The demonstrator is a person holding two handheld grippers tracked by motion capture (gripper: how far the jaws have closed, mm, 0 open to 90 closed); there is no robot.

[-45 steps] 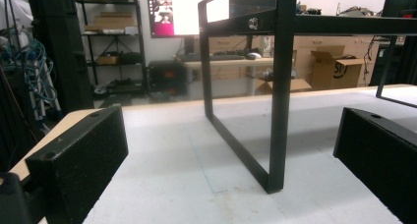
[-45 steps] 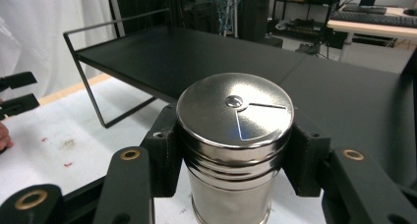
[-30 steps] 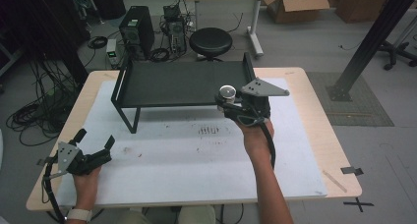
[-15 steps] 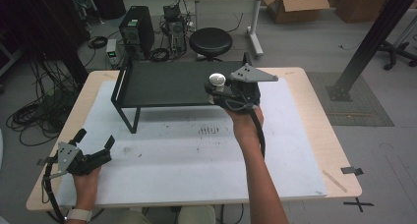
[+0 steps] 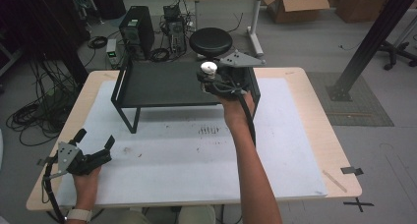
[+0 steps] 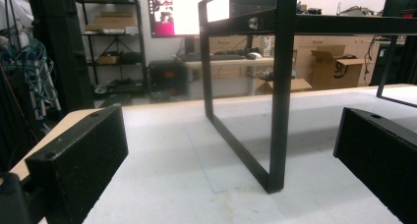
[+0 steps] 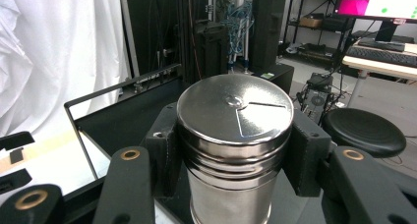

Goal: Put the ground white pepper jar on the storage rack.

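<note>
Cluttered lab all round: cables, a PC tower and a black round stool [image 5: 211, 41] on the floor behind a wooden table [image 5: 314, 121] covered with a white mat [image 5: 285, 150].

So the main thing is a shiny metal canister [image 7: 235, 145] with a flat lid. It's clamped upright between the two black jaws of the right gripper [image 5: 212, 81], pads pressed against its sides just under the lid. In the high view you can see its pale round top [image 5: 209, 67] held up over the right end of the black metal rack [image 5: 162, 84], which stands on the far half of the mat. The person's right forearm stretches up from the near edge of the table to the rack, with the gripper's cable running along it.

Left gripper [image 5: 93, 145] is well away from the rack, down by the near left corner of the table, sitting low over the mat. Its jaws stand wide apart with nothing between them, and its own view looks across the mat at the rack's near left leg [image 6: 280, 111].
</note>
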